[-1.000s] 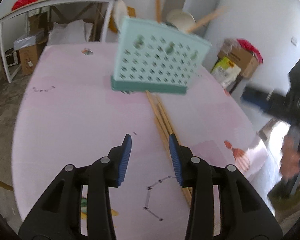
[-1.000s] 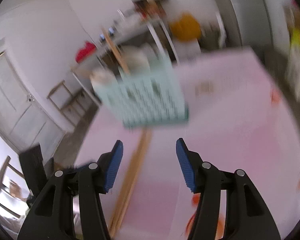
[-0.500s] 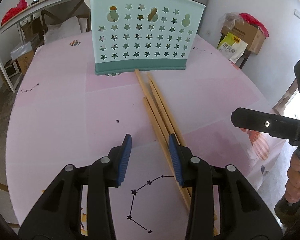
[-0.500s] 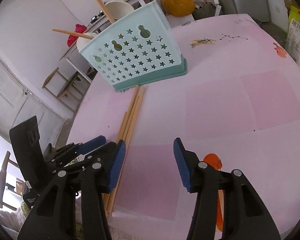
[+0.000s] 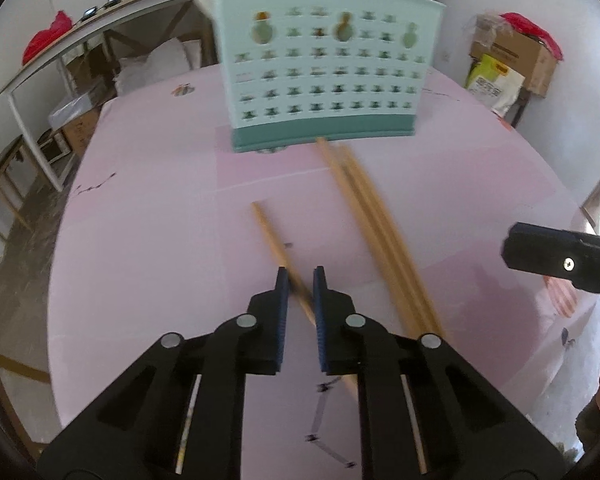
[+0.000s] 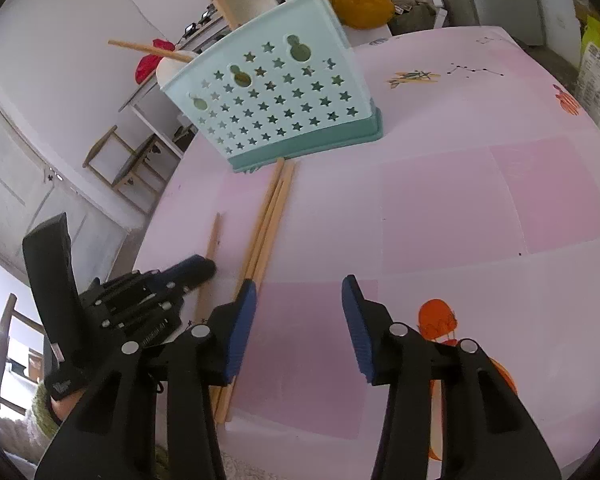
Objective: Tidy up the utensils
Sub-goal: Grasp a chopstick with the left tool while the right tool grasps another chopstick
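Observation:
A light green utensil basket (image 5: 320,68) with star holes stands at the far side of the pink table; it also shows in the right wrist view (image 6: 276,100), with wooden sticks and white spoons in it. My left gripper (image 5: 299,280) is shut on one wooden chopstick (image 5: 274,242), apart from the others. In the right wrist view my left gripper (image 6: 198,270) holds that chopstick (image 6: 212,236). Three more chopsticks (image 5: 376,220) lie together on the table, leading to the basket; they also show in the right wrist view (image 6: 270,220). My right gripper (image 6: 298,294) is open and empty above the table's near edge.
The round table carries a pink cloth (image 6: 440,200) with printed drawings. A white side table (image 5: 80,44) with clutter stands at the back left, and cardboard boxes (image 5: 516,60) at the back right. A wooden chair (image 6: 128,160) stands beyond the table's left edge.
My left gripper has closed on one chopstick and drawn it left, away from the other three. The right gripper has stayed open and shifted slightly.

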Available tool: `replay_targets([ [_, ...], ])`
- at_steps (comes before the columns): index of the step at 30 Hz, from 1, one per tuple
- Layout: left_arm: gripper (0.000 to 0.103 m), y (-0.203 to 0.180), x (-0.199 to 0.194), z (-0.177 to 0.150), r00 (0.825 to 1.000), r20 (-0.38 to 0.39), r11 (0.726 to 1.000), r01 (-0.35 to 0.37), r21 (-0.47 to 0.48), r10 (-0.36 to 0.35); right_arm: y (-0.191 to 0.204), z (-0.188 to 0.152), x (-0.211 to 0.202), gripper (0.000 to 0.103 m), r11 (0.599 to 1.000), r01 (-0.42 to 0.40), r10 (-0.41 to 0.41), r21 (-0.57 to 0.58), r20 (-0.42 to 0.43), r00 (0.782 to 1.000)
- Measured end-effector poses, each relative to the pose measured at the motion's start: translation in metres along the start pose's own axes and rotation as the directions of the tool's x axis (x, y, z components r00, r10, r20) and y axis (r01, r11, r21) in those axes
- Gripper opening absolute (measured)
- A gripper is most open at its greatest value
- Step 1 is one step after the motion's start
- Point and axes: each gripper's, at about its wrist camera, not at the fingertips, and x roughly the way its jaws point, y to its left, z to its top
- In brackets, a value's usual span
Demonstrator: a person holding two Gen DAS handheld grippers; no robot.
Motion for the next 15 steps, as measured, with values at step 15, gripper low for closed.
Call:
replay_targets([
  [15,0.005,0.049,-0.004,-0.006,0.998,-0.004,0.992,-0.061,-0.111,0.061,0.04,-0.006,0.043,0.019,0.992,0.033,-0.043,-0.118,-0.084,0.996],
])
